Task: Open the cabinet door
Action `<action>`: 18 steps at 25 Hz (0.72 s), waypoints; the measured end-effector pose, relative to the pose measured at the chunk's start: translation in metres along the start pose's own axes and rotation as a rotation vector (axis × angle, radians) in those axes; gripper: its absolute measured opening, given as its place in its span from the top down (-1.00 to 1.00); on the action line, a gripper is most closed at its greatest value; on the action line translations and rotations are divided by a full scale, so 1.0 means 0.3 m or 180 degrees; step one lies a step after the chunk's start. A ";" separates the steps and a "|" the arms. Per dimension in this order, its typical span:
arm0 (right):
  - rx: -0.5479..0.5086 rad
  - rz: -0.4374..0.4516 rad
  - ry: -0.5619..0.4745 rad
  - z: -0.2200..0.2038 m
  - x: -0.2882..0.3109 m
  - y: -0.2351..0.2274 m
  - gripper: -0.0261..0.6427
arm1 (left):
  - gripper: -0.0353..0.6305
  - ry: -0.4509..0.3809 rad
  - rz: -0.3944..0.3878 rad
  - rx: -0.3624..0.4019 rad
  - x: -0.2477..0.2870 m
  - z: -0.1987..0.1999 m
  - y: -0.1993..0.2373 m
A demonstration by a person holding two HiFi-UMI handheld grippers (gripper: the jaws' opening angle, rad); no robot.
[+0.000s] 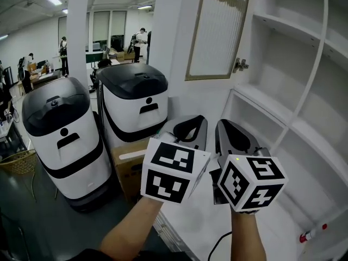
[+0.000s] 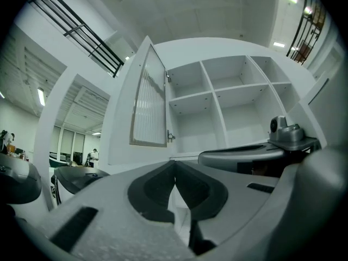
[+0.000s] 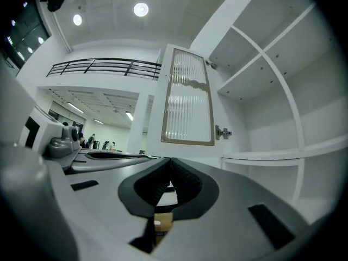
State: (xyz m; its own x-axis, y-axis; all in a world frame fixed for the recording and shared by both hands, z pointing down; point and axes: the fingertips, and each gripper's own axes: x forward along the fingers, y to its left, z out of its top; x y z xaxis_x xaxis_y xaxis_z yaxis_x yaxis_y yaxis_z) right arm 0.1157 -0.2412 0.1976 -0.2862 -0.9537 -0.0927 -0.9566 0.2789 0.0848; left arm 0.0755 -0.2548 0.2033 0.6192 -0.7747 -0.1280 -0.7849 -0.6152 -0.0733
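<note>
No words, numbers or brand names can be read anywhere. The only marks are black-and-white square marker patterns on the faces of the left cube and the right cube, and a black pictogram, a dot above a curved bar, on the front of the near machine and the far machine.

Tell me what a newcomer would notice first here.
The ribbed-glass cabinet door stands swung open at top centre, baring white shelves on the right. In the foreground the left gripper and right gripper sit side by side, both shut on nothing. Two black-topped white machines stand on the floor at left.
</note>
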 end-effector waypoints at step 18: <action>-0.0072 0.0041 0.0053 -0.024 -0.093 -0.034 0.86 | 0.85 0.0068 0.0048 0.0001 -0.026 -0.024 -0.105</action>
State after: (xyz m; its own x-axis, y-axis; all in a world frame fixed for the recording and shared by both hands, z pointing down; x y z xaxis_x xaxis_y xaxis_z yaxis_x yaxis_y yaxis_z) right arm 0.1337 -0.2183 0.2063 -0.2975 -0.9518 -0.0750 -0.9512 0.2888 0.1084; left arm 0.0955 -0.2304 0.2139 0.6075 -0.7869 -0.1078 -0.7942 -0.6033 -0.0718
